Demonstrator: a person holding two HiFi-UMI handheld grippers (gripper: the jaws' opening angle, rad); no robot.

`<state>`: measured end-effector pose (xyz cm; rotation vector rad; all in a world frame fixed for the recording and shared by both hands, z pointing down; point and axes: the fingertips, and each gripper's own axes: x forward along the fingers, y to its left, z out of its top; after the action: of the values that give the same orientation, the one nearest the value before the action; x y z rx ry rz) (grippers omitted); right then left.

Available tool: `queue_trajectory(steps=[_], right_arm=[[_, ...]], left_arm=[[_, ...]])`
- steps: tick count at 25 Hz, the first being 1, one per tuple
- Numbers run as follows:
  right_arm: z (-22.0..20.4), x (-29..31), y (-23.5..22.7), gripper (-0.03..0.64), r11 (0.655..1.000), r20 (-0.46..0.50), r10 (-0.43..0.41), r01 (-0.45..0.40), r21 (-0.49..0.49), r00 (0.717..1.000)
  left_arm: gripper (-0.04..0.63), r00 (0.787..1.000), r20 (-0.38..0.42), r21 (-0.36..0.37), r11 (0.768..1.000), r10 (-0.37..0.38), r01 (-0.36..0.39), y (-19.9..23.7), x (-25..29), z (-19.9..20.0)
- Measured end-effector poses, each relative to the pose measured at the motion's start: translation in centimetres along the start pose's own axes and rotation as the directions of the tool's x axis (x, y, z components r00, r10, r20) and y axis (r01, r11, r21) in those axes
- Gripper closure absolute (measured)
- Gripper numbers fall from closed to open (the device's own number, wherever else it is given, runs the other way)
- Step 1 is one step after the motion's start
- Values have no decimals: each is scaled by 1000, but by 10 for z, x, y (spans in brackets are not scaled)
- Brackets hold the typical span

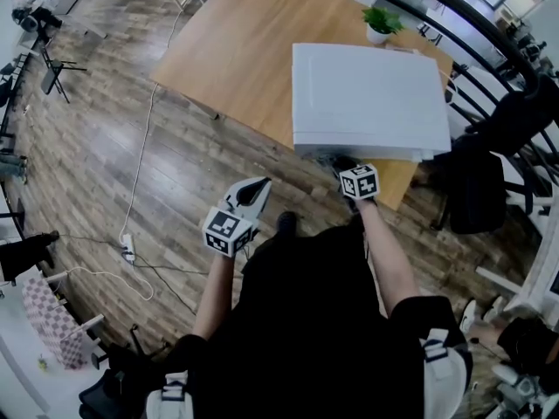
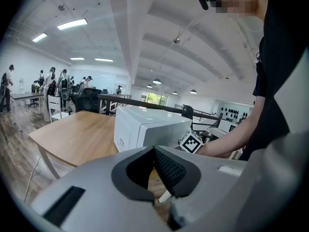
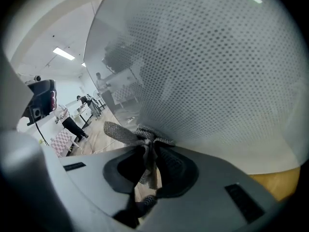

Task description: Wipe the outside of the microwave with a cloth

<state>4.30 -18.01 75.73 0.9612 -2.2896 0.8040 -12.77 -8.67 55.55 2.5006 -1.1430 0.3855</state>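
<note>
Sitting near the edge of the big wooden tabletop (image 1: 229,52) is the white microwave (image 1: 367,94). The left claw (image 2: 155,152) is closed with nothing in it, off to the side. The right claw (image 3: 152,148) squeezes the small dotty cloth (image 3: 126,133), which touches the microwave's door. Only a little cloth sticks out, so I think the hard claw could scrape the door.
</note>
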Motion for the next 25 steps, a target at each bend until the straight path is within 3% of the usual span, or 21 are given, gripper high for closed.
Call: queue_trajectory(steps=[25], right_arm=[[-22, -89, -115, 567, 979, 32, -174, 169, 114, 984]], left_arm=[[595, 994, -22, 54, 993, -107, 108, -46, 63, 34]])
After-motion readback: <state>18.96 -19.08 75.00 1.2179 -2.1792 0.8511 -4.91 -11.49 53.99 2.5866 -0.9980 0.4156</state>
